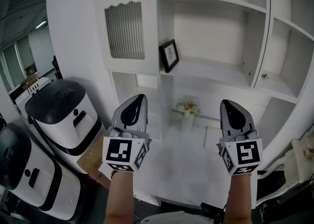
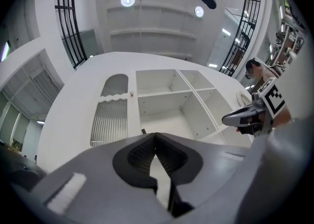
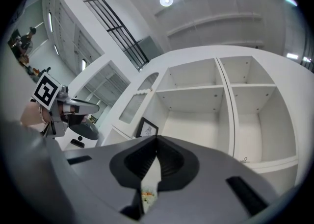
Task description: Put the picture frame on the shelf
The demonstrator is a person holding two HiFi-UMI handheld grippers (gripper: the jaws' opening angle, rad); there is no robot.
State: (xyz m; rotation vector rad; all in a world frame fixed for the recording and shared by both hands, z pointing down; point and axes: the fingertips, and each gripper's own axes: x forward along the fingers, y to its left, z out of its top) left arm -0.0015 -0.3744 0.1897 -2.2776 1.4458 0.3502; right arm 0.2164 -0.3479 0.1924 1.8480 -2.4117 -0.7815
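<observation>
The picture frame (image 1: 169, 55) is already standing on the shelf (image 1: 216, 72), far and up from both sets of jaws. Its long axis is running upright, and it is sitting angled by the compartment's left wall. The left gripper (image 1: 137, 99) is hovering nearer to it than the right gripper (image 1: 227, 103). Both are showing jaws pressed together, gripping nothing. The frame is looking slim and black, with a white mat and a small dark drawing.
</observation>
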